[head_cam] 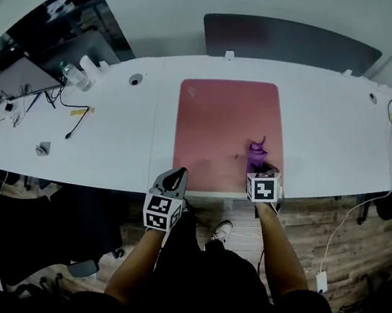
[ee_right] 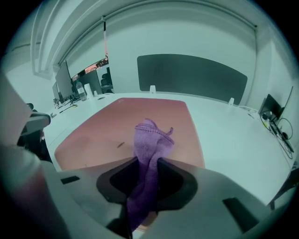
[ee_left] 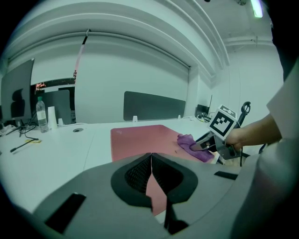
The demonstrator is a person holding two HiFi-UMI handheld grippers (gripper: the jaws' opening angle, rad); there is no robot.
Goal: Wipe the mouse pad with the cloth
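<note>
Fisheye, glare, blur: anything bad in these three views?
Head view: heavy barrel bend, the desk bows, corners dim, pad free of glare. Left gripper view: black round vignette, lamp glares top right. Right gripper view: same vignette, cloth crisp at its far end, soft near the camera.

No legible text, brand or number found. The left marker cube (head_cam: 162, 213) and the right marker cube (head_cam: 264, 187) bear black-and-white square codes, not lettering. The mouse pad (head_cam: 222, 127) carries 1 small pale mark (head_cam: 192, 92) at its far left corner, possibly a logo, too small to read. Red glow on a distant screen (ee_left: 41, 85): illegible.
</note>
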